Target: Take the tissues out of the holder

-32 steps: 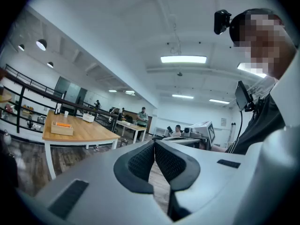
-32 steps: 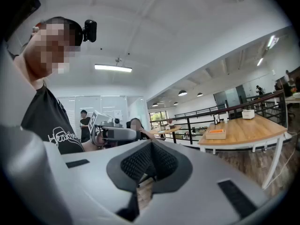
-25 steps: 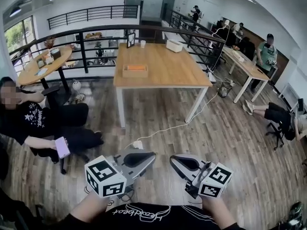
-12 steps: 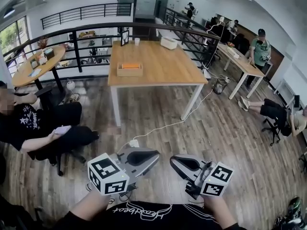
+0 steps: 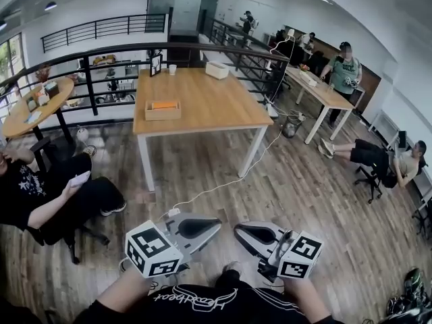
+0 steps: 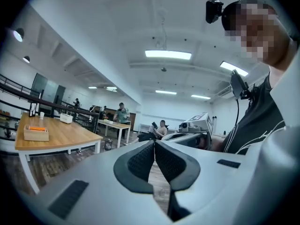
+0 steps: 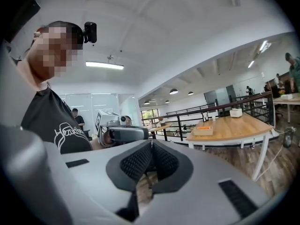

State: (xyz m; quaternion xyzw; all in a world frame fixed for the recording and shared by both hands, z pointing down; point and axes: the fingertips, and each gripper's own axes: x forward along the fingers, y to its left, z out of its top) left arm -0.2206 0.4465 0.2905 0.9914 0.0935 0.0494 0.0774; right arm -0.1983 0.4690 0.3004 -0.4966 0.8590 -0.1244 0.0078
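The wooden tissue holder (image 5: 162, 109), with something orange on top, sits on the near left part of a long wooden table (image 5: 223, 106) several steps ahead. It also shows as the holder (image 6: 36, 133) and the holder (image 7: 204, 130) in the gripper views. My left gripper (image 5: 217, 222) and right gripper (image 5: 237, 229) are held low near my body, tips pointing at each other, far from the table. In both gripper views the pads meet, at the left gripper (image 6: 154, 144) and the right gripper (image 7: 151, 144), with nothing between them.
A white box (image 5: 217, 70) and a cup (image 5: 173, 69) stand at the table's far end. A person sits on a chair at the left (image 5: 47, 198). A white cable (image 5: 223, 184) crosses the wood floor. A black railing (image 5: 101, 52) runs behind; more tables and people are at the right.
The head view has swung right and tilted, so the table now sits further left in frame. Both grippers stay shut and low in front of me.
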